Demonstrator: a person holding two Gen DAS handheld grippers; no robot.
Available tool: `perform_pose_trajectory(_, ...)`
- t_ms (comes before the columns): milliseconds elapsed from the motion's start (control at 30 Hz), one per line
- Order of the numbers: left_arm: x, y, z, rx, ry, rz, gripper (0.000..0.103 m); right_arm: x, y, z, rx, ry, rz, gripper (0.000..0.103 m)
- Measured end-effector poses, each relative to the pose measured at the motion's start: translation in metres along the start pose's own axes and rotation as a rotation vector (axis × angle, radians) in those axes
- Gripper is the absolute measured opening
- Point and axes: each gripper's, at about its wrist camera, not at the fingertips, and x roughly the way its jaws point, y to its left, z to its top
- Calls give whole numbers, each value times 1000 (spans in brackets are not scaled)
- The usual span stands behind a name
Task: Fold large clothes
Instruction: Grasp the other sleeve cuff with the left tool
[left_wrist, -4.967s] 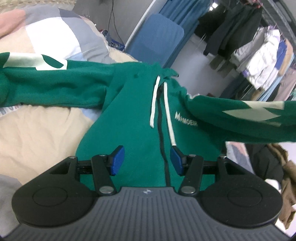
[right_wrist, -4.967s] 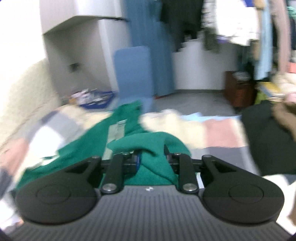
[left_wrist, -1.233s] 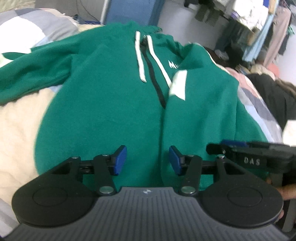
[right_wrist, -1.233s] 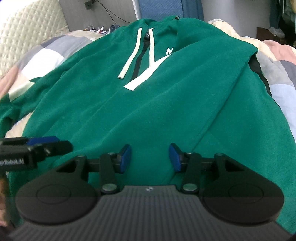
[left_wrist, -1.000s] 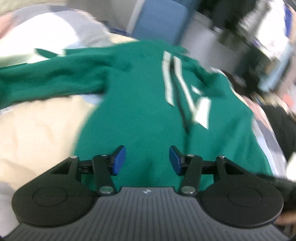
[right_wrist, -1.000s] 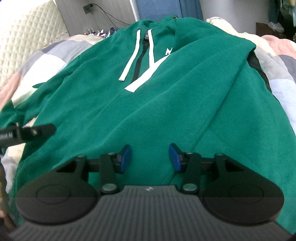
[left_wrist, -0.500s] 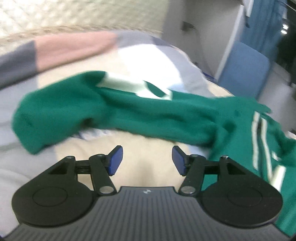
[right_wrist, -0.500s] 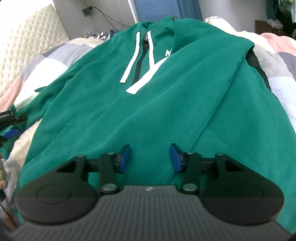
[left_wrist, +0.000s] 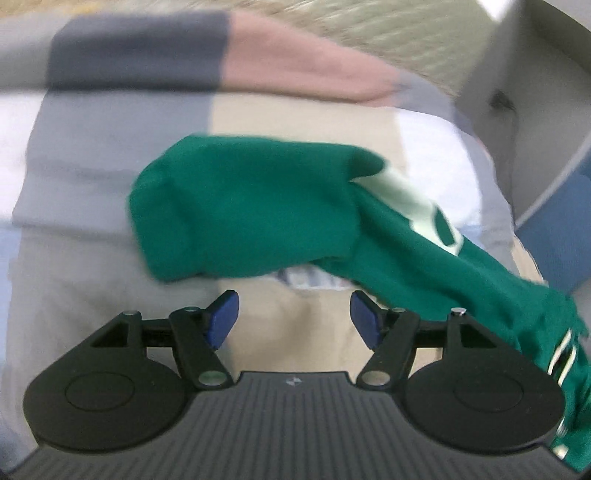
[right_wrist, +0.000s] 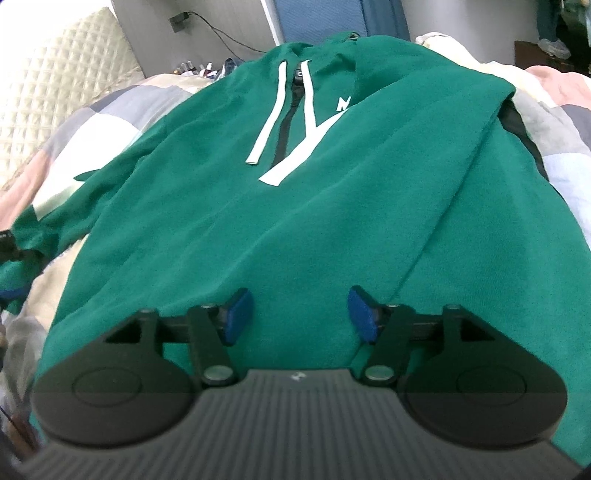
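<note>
Left claw (left_wrist: 291, 314) opening, empty, faces sleeve cuff (left_wrist: 236, 210); right claw (right_wrist: 301, 314) opening, empty, over hoodie (right_wrist: 295, 221) body.

Left gripper (left_wrist: 293, 314) and right gripper (right_wrist: 301, 312) seemingly empty, jaws opening.

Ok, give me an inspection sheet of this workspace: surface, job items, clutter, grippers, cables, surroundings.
Surface: patchwork quilt on a bed.
Job's things: green hoodie lying front up, one sleeve folded across the chest; other sleeve still spread out on the quilt.
Clutter: small items beyond the bed, too small to tell.
Grippers: left gripper and right gripper both opening, nothing between them.
Cables: one black cable at a wall socket.
Surroundings: quilted headboard.
</note>
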Motion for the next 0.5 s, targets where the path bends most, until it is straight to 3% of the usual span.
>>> perform_pose_trajectory(100, 7, 17, 3, -121, 33, -15, 73, 0, 3, -1, -16, 2, 4, 68)
perform_pose_trajectory(300, 13, 44, 10, -322, 27, -55, 73, 0, 3, 0, -23, 4, 2, 69)
perform_pose_trajectory(500, 19, 53, 13, -394, 2, -70, 72, 0, 4, -1, -36, 6, -3, 69)
